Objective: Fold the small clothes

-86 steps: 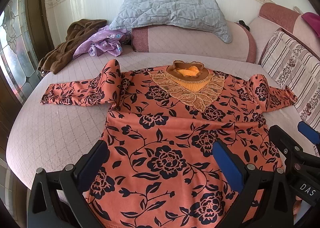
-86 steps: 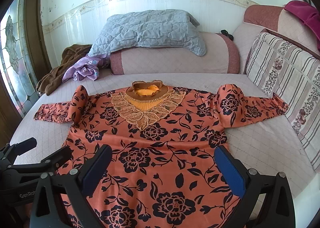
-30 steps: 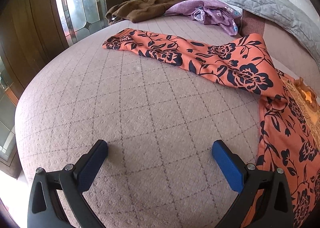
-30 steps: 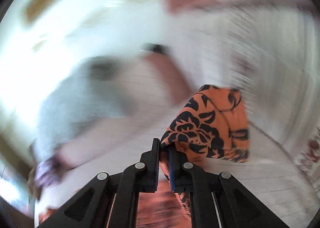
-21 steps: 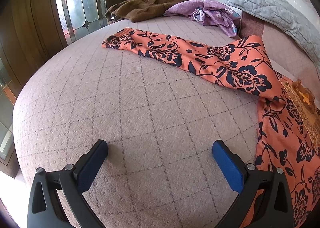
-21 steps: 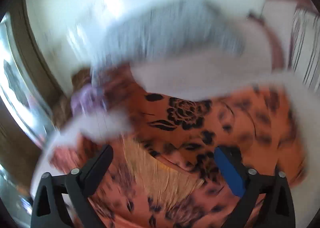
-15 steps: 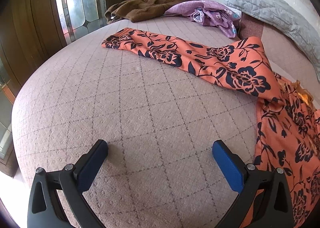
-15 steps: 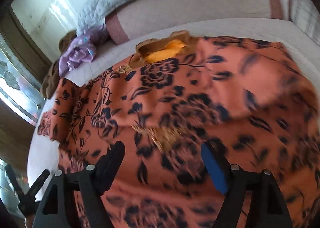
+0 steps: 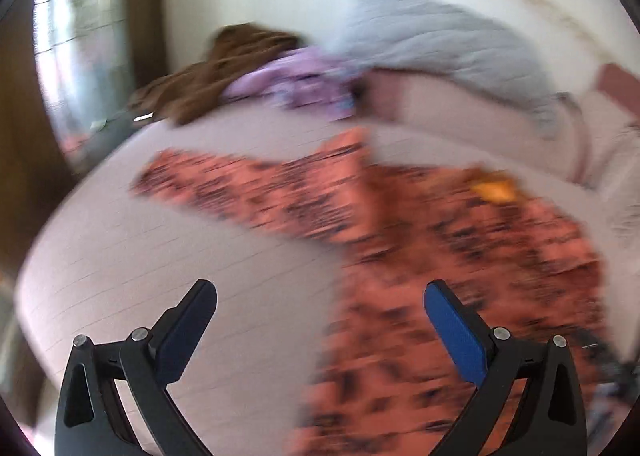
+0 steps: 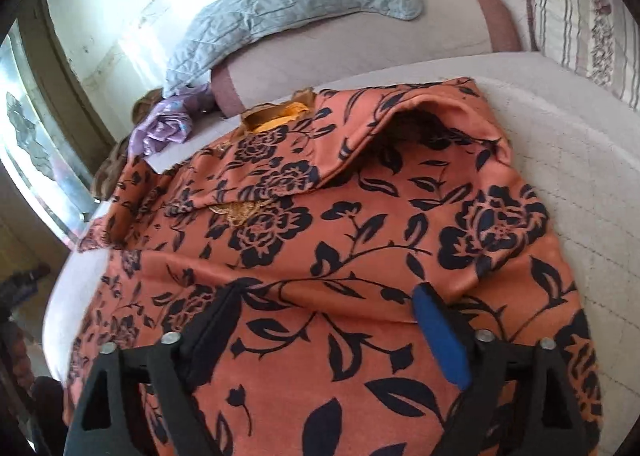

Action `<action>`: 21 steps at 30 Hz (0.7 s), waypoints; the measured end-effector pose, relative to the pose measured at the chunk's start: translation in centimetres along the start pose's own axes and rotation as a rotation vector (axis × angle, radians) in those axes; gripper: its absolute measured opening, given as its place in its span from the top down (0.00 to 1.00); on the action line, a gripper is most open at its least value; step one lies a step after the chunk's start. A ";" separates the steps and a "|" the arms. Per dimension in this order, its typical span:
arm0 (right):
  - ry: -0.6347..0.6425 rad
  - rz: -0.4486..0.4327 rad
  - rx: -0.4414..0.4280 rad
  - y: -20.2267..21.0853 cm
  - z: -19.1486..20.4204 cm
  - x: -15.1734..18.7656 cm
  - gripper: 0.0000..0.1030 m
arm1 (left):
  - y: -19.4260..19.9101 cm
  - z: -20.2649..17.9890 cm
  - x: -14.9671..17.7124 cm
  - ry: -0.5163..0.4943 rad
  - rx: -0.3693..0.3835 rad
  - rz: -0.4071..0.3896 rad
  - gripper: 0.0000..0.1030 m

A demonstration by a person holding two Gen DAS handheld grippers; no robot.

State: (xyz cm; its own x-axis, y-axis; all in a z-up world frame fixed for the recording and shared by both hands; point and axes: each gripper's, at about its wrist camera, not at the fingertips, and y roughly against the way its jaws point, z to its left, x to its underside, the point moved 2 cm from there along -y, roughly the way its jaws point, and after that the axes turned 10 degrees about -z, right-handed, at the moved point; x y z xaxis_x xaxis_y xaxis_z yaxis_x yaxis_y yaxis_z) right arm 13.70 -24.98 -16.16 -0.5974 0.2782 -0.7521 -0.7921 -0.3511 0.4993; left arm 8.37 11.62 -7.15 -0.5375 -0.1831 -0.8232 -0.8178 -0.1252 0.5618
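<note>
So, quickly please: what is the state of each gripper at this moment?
Left gripper: open, holding nothing.
Right gripper: jaws opening, nothing between them, above the orange floral top.

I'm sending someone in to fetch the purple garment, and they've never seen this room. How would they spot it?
Start at the round quilted bed and look to its far edge, where a grey quilted blanket drapes over the padded backrest. The purple garment lies crumpled just below that blanket's lower corner. It is pale lilac, unlike the brown garment beside it and the orange floral top spread mid-bed.
</note>
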 end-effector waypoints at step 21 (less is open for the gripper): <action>-0.072 -0.024 -0.063 -0.5 -0.6 0.4 0.11 | -17.9 -9.7 0.1 0.269 0.249 0.372 0.19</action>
State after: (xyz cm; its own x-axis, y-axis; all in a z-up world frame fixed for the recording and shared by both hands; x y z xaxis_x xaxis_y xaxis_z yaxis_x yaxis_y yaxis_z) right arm 13.96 -25.23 -17.02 -0.5877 0.3501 -0.7294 -0.7982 -0.3981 0.4521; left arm 24.93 4.35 -16.46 -0.7557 -0.4196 -0.5029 -0.6234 0.2253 0.7488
